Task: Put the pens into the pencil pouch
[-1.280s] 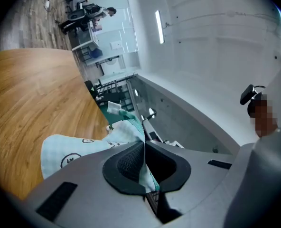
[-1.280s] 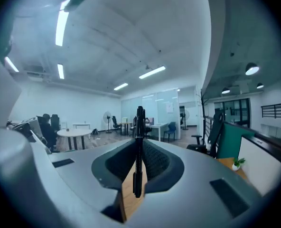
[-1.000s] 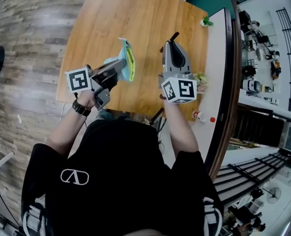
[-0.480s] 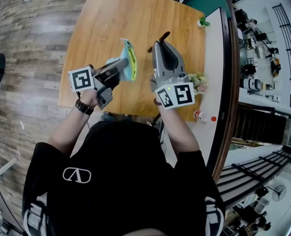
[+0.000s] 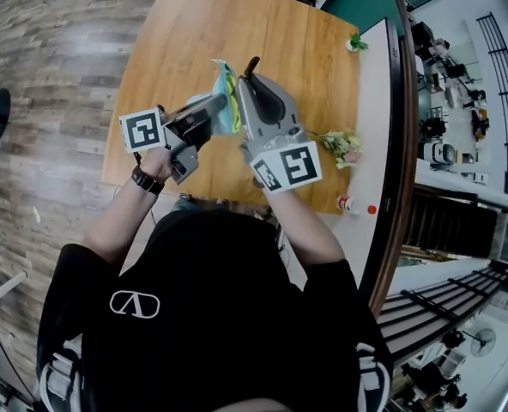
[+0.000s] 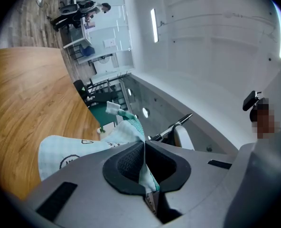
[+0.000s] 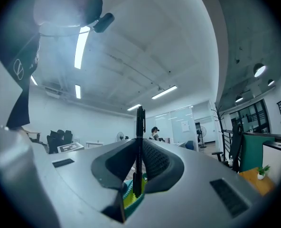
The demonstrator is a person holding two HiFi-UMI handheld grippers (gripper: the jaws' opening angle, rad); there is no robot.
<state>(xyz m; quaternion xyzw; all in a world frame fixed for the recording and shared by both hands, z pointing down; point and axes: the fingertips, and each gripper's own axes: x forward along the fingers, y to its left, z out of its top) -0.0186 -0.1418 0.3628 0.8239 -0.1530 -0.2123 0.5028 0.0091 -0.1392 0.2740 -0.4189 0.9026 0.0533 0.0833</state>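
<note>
My left gripper (image 5: 220, 106) is shut on the edge of the pencil pouch (image 5: 226, 99), a pale blue checked cloth pouch with a yellow-green inside, and holds it up over the wooden table (image 5: 177, 41). In the left gripper view the pouch cloth (image 6: 79, 148) is pinched between the pads. My right gripper (image 5: 248, 81) is shut on a black pen (image 5: 251, 65) whose end sticks out past the jaws, right beside the pouch. In the right gripper view the pen (image 7: 139, 141) stands upright between the pads, with the pouch (image 7: 130, 199) just below it.
A bunch of flowers (image 5: 340, 142) lies near the table's right edge, and a small green plant (image 5: 355, 39) stands at the far right corner. A white ledge (image 5: 378, 101) runs along the right, with a small red and white thing (image 5: 348, 202) on it.
My right gripper has carried the pen leftwards and a little up, from apart on the right to right beside the pouch. The left gripper and the pouch have stayed in place.
</note>
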